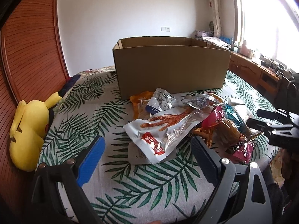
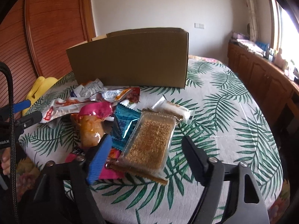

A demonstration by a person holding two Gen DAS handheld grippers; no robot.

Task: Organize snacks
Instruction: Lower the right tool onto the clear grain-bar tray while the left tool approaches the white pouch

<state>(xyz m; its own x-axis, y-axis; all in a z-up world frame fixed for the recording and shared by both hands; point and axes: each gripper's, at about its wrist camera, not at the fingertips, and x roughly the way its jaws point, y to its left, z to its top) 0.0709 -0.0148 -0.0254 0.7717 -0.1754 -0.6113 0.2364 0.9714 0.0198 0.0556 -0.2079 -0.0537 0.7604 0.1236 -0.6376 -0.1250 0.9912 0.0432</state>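
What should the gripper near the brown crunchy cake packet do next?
Probably close the right gripper on the clear cake packet. Its jaws stand open on either side of the packet, not yet pressing it, and the cardboard box behind the snack pile waits open-topped.

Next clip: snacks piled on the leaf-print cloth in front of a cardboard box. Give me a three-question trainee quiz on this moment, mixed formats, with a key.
1. True or false: the cardboard box is open at the top.
2. Which packet lies between the fingers of the right gripper? A) the clear packet of golden-brown crisp cake B) the chicken-foot packet C) the white bar wrapper
3. Fill in: the yellow plush toy lies at the cloth's edge beside the ____ wooden panel.

Key
1. True.
2. A; the pads do not yet press on it.
3. Reddish-brown.
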